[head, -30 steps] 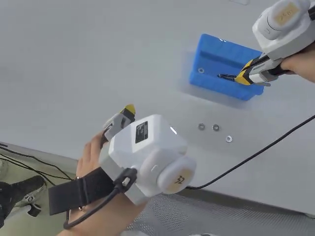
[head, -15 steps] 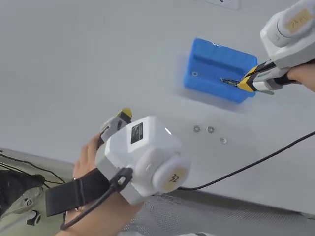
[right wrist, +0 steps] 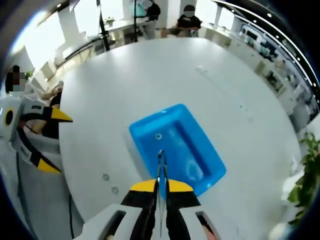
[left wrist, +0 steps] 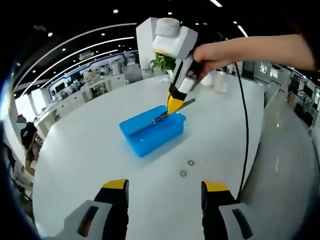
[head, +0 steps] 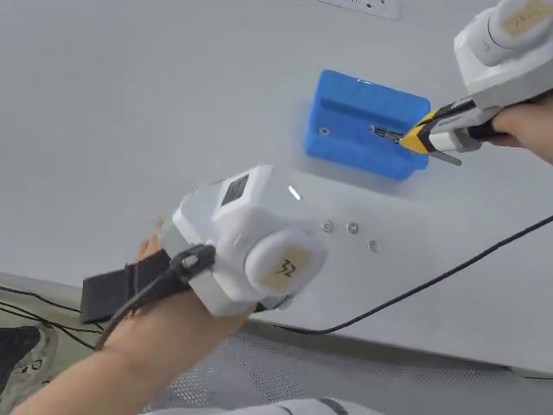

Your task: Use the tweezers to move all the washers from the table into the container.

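Left gripper (left wrist: 165, 186) has swung nearer the three loose washers (head: 352, 228) on the table (head: 130, 130), jaws apart and empty; right gripper (right wrist: 160, 186) clamps the tweezers (right wrist: 160, 165) over the blue container (head: 363, 160) (one washer (head: 324, 131) inside, left end); risk: trailing cable (head: 449, 272), just right of them, may sweep them off.

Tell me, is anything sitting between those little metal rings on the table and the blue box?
Nothing visible does. The three small silver metal washers lie on the bare white table near the blue plastic container, with open surface between them.
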Demonstrator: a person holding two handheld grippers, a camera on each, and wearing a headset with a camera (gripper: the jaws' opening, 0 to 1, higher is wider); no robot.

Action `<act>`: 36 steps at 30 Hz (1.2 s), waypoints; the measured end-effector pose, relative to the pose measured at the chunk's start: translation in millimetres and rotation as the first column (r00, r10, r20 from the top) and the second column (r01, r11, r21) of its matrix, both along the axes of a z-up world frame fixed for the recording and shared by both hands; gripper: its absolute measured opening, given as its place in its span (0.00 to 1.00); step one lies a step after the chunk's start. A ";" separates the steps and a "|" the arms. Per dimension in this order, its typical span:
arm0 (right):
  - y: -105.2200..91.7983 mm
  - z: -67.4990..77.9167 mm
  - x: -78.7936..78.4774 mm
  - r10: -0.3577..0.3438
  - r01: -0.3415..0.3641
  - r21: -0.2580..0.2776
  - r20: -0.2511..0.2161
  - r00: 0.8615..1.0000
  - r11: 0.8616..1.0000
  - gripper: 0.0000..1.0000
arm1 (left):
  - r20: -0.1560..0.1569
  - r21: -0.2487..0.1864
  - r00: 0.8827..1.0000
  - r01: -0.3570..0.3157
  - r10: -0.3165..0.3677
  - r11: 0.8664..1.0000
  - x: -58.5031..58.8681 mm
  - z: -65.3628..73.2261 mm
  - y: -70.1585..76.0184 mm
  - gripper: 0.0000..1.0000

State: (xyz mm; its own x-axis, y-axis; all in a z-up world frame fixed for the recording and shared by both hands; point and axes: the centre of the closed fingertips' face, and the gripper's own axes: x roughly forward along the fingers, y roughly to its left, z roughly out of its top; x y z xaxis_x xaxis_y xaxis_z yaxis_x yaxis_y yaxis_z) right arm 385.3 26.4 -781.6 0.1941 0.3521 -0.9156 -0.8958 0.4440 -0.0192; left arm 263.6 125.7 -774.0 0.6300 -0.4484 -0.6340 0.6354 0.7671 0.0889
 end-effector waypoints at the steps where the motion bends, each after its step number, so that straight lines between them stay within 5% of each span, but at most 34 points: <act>1: 1.4 -3.2 4.6 0.003 -0.003 -0.005 0.003 1.000 1.000 0.02 | -0.004 -0.017 1.000 0.007 -0.007 1.000 5.2 1.8 -3.0 0.53; 3: 5.4 -10.2 11.7 0.006 -0.006 -0.008 -0.005 1.000 1.000 0.02 | -0.023 -0.079 1.000 0.004 -0.006 0.997 17.7 5.3 -12.4 0.50; 6: 15.2 -25.4 16.6 0.036 -0.036 -0.010 -0.038 0.999 0.999 0.02 | -0.020 -0.085 1.000 0.010 -0.012 0.996 30.4 3.8 -19.5 0.48; 13: 17.5 -60.9 21.7 0.099 -0.104 -0.051 -0.094 0.991 0.993 0.02 | -0.051 -0.118 0.999 0.002 -0.008 0.993 28.3 -1.3 -25.7 0.46; 19: 13.6 -62.7 17.5 0.102 -0.107 -0.045 -0.099 0.990 0.993 0.02 | -0.022 -0.089 0.999 0.034 -0.036 0.995 30.9 -2.1 -25.1 0.47; 28: 15.5 -72.2 19.3 0.110 -0.113 -0.027 -0.097 0.989 0.993 0.03 | 0.025 -0.050 0.997 0.077 -0.076 0.996 56.6 11.1 -25.3 0.45; 36: 12.5 -53.4 23.6 -0.010 0.015 0.102 -0.048 0.999 0.995 0.08 | 0.046 0.021 0.979 0.197 -0.198 0.980 82.2 23.2 -38.4 0.46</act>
State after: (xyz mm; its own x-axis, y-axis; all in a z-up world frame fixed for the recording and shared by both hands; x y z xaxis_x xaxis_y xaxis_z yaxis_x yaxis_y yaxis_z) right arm 408.9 38.8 -835.0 0.1567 0.4419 -0.8833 -0.8890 0.4526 0.0687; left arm 345.8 87.3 -750.9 0.5595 -0.5567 -0.6140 0.7690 0.6250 0.1342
